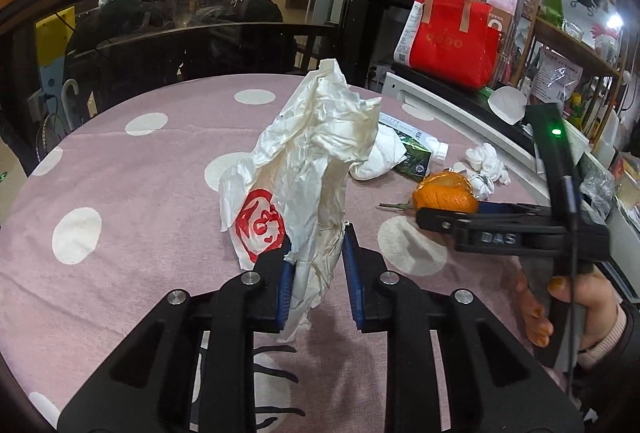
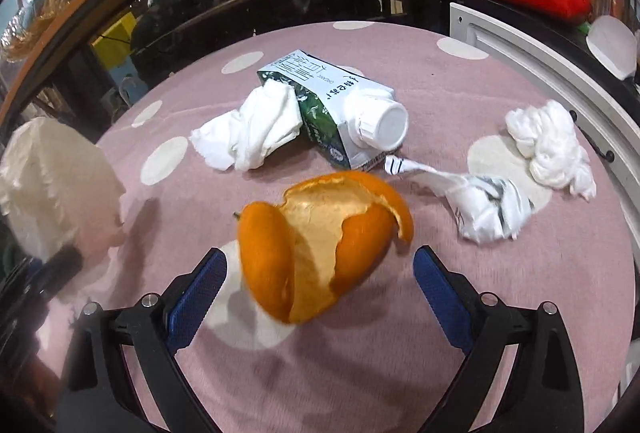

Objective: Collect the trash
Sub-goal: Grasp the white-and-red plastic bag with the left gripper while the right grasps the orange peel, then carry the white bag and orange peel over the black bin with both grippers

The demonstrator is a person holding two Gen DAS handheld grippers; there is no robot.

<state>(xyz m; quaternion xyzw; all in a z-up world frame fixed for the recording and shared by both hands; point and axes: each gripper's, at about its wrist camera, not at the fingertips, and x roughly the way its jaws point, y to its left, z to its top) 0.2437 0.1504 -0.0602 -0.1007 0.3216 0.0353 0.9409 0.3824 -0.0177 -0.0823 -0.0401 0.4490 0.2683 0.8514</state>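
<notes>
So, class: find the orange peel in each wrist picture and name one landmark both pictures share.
Left wrist view: the orange peel lies right of centre on the tablecloth, just beyond the right claw.
Right wrist view: the peel sits low in the centre, between the open claw's blue pads.
Shared landmark: the green carton, lying behind the peel in both.
</notes>
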